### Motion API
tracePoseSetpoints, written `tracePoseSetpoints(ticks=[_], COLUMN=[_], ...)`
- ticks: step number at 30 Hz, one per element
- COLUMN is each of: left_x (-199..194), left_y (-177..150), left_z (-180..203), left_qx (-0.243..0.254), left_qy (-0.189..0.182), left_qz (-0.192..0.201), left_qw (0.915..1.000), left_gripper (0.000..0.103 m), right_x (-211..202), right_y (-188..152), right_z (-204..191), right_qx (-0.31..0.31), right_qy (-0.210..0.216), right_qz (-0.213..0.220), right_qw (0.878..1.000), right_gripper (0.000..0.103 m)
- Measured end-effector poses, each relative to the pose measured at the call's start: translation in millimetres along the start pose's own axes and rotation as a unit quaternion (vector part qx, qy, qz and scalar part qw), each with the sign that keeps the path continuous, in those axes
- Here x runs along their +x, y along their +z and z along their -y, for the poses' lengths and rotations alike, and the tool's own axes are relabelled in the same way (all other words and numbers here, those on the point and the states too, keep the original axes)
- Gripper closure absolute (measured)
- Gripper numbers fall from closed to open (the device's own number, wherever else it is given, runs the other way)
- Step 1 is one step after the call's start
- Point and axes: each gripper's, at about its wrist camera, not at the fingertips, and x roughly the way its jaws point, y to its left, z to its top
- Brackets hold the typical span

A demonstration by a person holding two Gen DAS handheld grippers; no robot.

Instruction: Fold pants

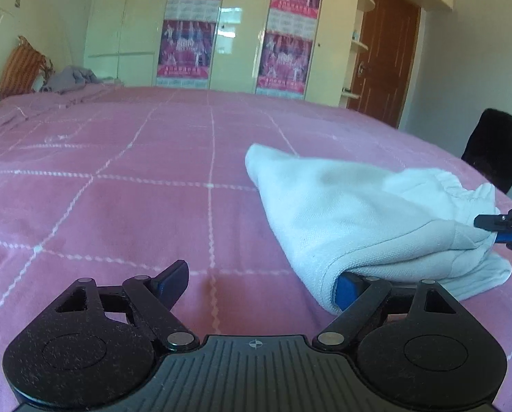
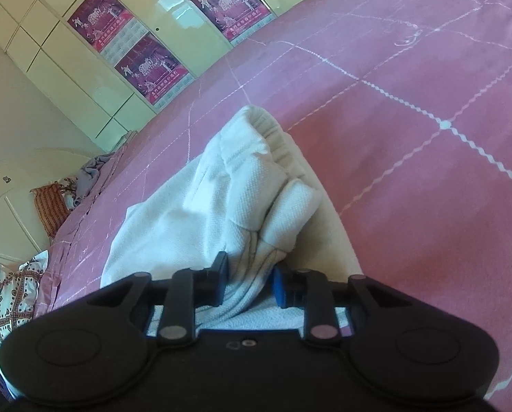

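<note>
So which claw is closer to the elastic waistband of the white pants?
Right. The right claw is shut on the pants beside the waistband; the left claw stands open at the fold's opposite edge.

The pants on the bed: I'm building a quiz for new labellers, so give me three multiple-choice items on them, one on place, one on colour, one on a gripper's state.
1. Where do the pants lie?
A. On the pink bed cover
B. On the black chair
C. On the floor by the door

2. What colour are the pants?
A. Dark blue
B. White
C. Striped orange

3. How does the right gripper stand?
A. Open, clear of the cloth
B. Shut on the pants
C. Shut on the cover

Answers:
1 A, the cloth rests on the checked pink cover in both views.
2 B, the fabric is plain white against the pink.
3 B, a bunch of white cloth sits pinched between its blue pads, while the left gripper is open, one finger tucked under the pants' edge.
</note>
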Motion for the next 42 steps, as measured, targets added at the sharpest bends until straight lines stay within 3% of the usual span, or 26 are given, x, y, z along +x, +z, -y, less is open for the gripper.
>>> tracePoseSetpoints(ticks=[3,4,6,8,9,10,12,16,18,22,29,31,33,34,35,36,38,39,40,42], left_x=[-17,-15,-1,18,16,15,11,-7,-23,-33,-1,10,22,30,40,51,52,47,47,66], left_y=[5,4,-2,-13,-14,-11,-8,-2,4,18,39,43,45,43,39,35,41,47,51,54], left_z=[6,8,6,0,-3,-3,-3,-5,-3,8,41,38,29,25,22,19,7,2,-4,-21], left_qx=[0.016,0.029,0.034,0.023,0.014,0.013,0.015,0.01,0.012,0.031,0.062,0.057,0.045,0.051,0.058,0.06,0.022,0.011,-0.002,-0.051], left_qy=[0.003,0.007,0.007,0.003,-0.002,-0.003,-0.005,-0.015,-0.009,-0.006,-0.024,-0.027,-0.031,-0.029,-0.035,-0.039,-0.052,-0.06,-0.068,-0.105], left_qz=[0.053,0.052,0.006,-0.057,-0.048,-0.051,-0.053,-0.071,-0.068,-0.052,-0.046,-0.056,-0.069,-0.077,-0.095,-0.122,-0.128,-0.11,-0.103,-0.127], left_qw=[0.9985,0.9982,0.9994,0.9981,0.9987,0.9986,0.9985,0.9973,0.9976,0.9981,0.9967,0.9964,0.9961,0.9953,0.9932,0.99,0.9901,0.9921,0.9924,0.985], left_gripper=[0.022,0.022,0.022,0.019,0.019,0.019,0.018,0.019,0.019,0.019,0.019,0.019,0.019,0.019,0.018,0.016,0.017,0.018,0.018,0.018], right_x=[-32,-42,-52,-35,-16,-4,-8,-15,-29,-57,-33,-28,-29,-28,-25,-20,3,10,4,-5], right_y=[9,11,8,2,-2,-8,-12,-4,-4,-1,19,22,30,34,37,37,31,28,30,38], right_z=[-21,-27,-31,-13,2,15,25,5,4,-7,-52,-58,-46,-36,-28,-20,-8,-3,0,13], right_qx=[-0.036,-0.042,-0.059,-0.037,-0.011,0.017,0.038,-0.006,-0.016,-0.067,-0.196,-0.224,-0.206,-0.191,-0.187,-0.191,-0.218,-0.217,-0.206,-0.147], right_qy=[0.066,0.09,0.1,0.058,0.019,0.006,0.026,-0.004,-0.027,-0.055,-0.043,-0.061,-0.071,-0.064,-0.066,-0.067,-0.085,-0.084,-0.075,-0.034], right_qz=[0.064,0.083,0.106,0.069,0.02,-0.015,-0.001,-0.003,0.017,0.075,0.073,0.077,0.075,0.066,0.054,0.04,-0.035,-0.06,-0.048,-0.031], right_qw=[0.995,0.992,0.988,0.995,1.0,1.0,0.999,1.0,0.999,0.993,0.977,0.97,0.973,0.977,0.979,0.978,0.972,0.971,0.975,0.988], right_gripper=[0.089,0.089,0.089,0.089,0.086,0.086,0.085,0.074,0.063,0.065,0.068,0.061,0.026,0.019,0.022,0.036,0.039,0.039,0.038,0.009])
